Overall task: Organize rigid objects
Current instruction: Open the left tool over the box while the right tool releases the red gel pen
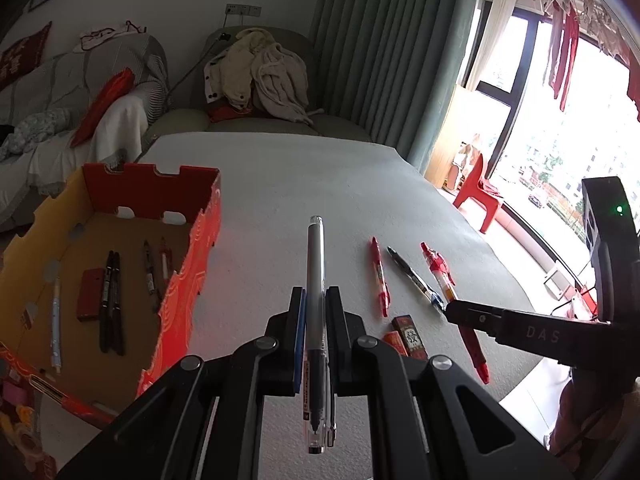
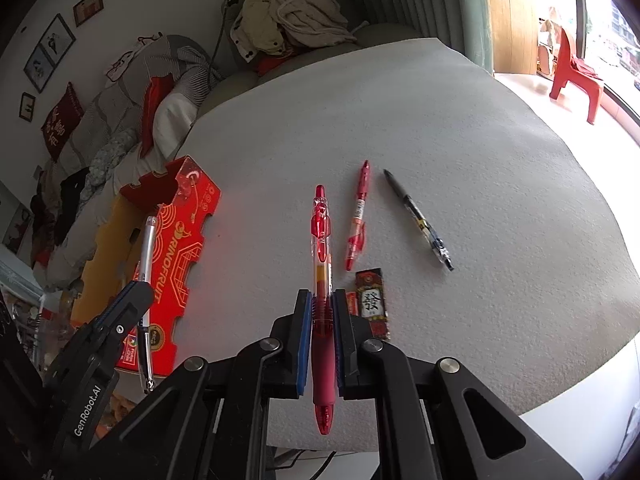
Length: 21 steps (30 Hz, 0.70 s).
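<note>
My left gripper (image 1: 316, 298) is shut on a clear, silver-capped pen (image 1: 315, 256) held above the white table, just right of the red-and-yellow cardboard box (image 1: 202, 252). Several pens and a dark red case (image 1: 90, 294) lie inside the box. My right gripper (image 2: 322, 300) is shut on a red gel pen (image 2: 321, 240), also lifted off the table. On the table lie another red pen (image 2: 357, 220), a black pen (image 2: 418, 220) and a small dark packet (image 2: 373, 304) with a red one beside it. The right gripper (image 1: 454, 311) appears in the left wrist view, and the left gripper (image 2: 138, 291) in the right wrist view.
The white table (image 1: 340, 184) ends in a rounded edge at the right and near side. Behind it stands a sofa with a pile of clothes (image 1: 260, 68). A red plastic chair (image 1: 478, 194) stands by the window. Cluttered items lie left of the box.
</note>
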{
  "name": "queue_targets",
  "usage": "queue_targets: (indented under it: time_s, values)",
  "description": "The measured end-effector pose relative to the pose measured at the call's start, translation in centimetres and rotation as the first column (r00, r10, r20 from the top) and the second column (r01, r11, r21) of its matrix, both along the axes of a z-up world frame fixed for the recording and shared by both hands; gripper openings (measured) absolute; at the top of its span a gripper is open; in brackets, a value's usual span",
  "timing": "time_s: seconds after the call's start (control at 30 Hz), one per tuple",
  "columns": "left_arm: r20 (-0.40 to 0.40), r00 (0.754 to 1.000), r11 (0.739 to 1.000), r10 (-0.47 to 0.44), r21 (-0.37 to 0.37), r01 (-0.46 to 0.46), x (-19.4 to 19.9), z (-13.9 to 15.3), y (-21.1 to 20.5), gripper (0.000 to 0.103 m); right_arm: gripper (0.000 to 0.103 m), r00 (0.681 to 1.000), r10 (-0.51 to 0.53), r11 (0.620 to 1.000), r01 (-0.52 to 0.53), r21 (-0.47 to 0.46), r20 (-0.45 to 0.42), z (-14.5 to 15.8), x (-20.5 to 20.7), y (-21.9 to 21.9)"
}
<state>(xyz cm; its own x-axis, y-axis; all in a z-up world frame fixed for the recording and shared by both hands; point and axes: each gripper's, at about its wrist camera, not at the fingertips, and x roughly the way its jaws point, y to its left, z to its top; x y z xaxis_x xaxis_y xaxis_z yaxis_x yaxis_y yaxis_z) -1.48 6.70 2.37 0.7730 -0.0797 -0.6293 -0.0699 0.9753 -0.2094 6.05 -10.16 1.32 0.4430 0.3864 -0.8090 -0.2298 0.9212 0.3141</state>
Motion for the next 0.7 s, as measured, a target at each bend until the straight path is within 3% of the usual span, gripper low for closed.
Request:
queue_targets:
  time_s: [0.37, 0.7]
  values:
    - [0.02, 0.994, 0.993, 0.111, 0.029, -0.112, -0.4, 1.5, 4.3, 0.01, 0.011, 0.993, 0.111, 0.993, -0.112, 0.023, 0.045, 1.8, 0.6, 6.0]
    - [0.02, 0.968, 0.964, 0.251, 0.087, -0.252, -1.8, 2.5, 10.1, 0.01, 0.011, 0.956, 0.278, 0.957, -0.284, 0.058, 0.097, 3.5, 0.5, 14.5]
